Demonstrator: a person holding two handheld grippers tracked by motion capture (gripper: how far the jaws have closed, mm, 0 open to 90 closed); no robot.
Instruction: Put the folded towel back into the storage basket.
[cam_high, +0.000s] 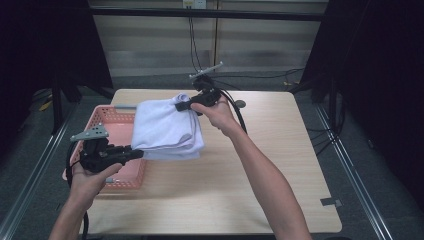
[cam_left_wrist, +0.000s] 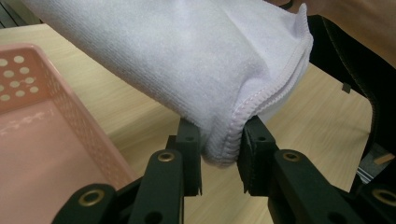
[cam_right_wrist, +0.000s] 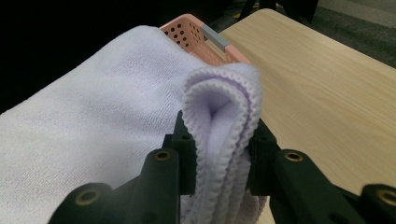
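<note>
Two tools, one folded white towel (cam_high: 166, 130): my left tool (cam_high: 134, 153) and right tool (cam_high: 181, 105) each clamp a corner, holding it above the bench's (cam_high: 260, 165) left edge, beside the pink basket (cam_high: 111, 121); lowering it in remains.

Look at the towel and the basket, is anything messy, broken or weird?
Nothing stands out. The folded white towel hangs neatly in the air, pinched at one end by the left gripper and at the other by the right gripper. The pink basket sits flat at the table's left edge, with no damage showing.
</note>
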